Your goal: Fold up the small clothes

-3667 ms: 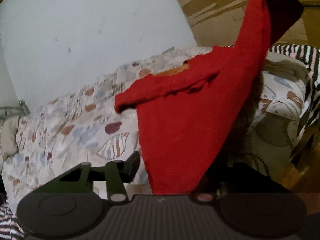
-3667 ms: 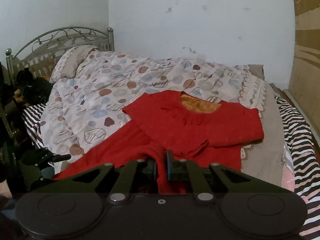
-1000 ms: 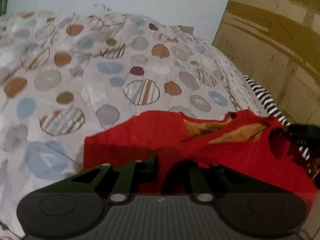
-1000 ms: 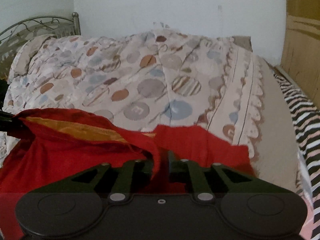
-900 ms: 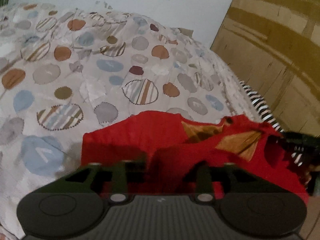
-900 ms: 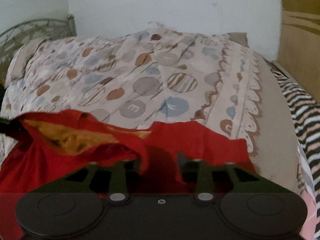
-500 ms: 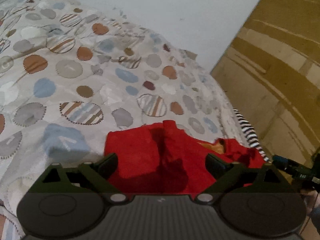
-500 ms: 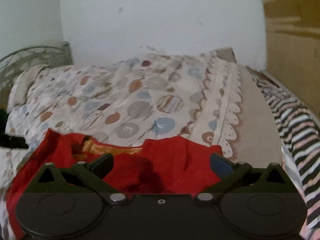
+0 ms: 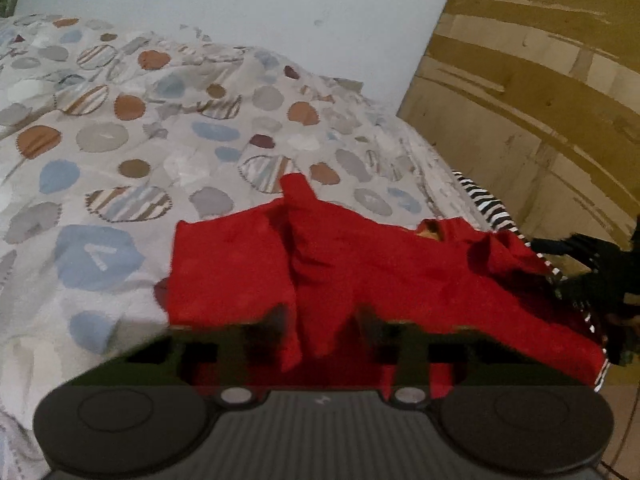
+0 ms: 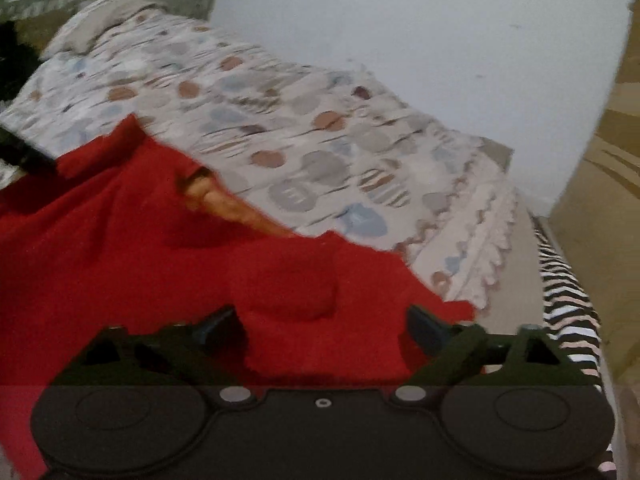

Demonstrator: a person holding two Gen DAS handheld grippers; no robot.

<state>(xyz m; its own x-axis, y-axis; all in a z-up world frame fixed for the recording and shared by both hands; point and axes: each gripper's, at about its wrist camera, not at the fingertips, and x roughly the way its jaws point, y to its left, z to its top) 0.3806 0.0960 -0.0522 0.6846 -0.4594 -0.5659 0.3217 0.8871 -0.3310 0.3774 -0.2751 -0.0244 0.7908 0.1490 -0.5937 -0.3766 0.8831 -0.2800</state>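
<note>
Now a red knitted garment [image 9: 360,264] lies partly folded on a pale quilt printed with coloured circles [image 9: 120,140], with both grippers low over its near edge.

From the left: the left gripper [image 9: 320,320] has just been closing, and its blurred dark fingers [image 9: 272,320] stand either side of a raised ridge of red cloth; whether the pads press on that ridge I cannot tell. The garment spreads flat to the right, its orange lining [image 10: 236,204] showing at the neck opening. The right gripper [image 10: 320,320] has its jaws wide apart, narrowing a little just now, with red fabric lying between them untouched. Beyond, a black-and-white striped sheet [image 10: 560,292] runs along the bed's right side.
</note>
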